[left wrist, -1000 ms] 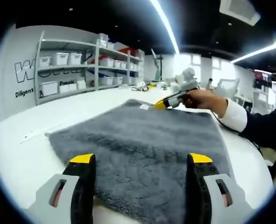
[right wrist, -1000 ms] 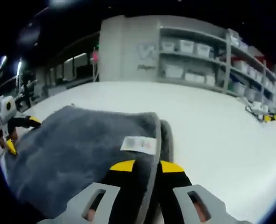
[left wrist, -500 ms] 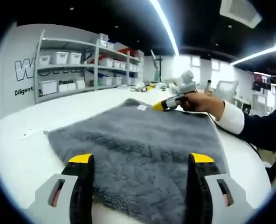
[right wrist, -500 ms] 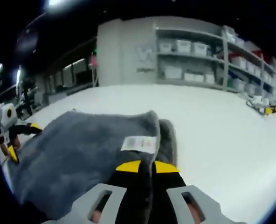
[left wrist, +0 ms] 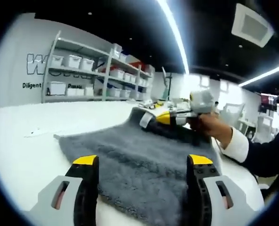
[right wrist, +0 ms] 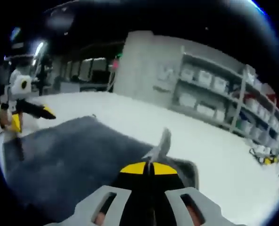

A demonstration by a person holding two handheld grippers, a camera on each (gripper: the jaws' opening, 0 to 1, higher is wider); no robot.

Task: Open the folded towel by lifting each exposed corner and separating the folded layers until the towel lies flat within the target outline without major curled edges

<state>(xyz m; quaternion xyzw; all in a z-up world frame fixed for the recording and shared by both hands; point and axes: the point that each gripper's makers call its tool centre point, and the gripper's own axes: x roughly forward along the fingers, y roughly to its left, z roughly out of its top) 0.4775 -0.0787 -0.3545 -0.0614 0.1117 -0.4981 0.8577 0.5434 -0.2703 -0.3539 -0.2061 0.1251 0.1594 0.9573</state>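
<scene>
A grey towel lies on the white table. My left gripper hovers open over the towel's near edge, with nothing between its jaws. At the far corner my right gripper holds the towel's top layer lifted off the table, and a white label hangs from that corner. In the right gripper view my right gripper is shut on the towel corner, which sticks up above the jaws. The rest of the towel slopes down toward the left gripper.
Shelves with white bins stand along the far wall, seen also as shelves in the right gripper view. Small items lie at the table's far end. A person's hand and dark sleeve reach in from the right.
My right gripper has raised the towel's corner off the table and drawn it back over the towel, peeling up the top layer. My left gripper stays open near the opposite edge.
</scene>
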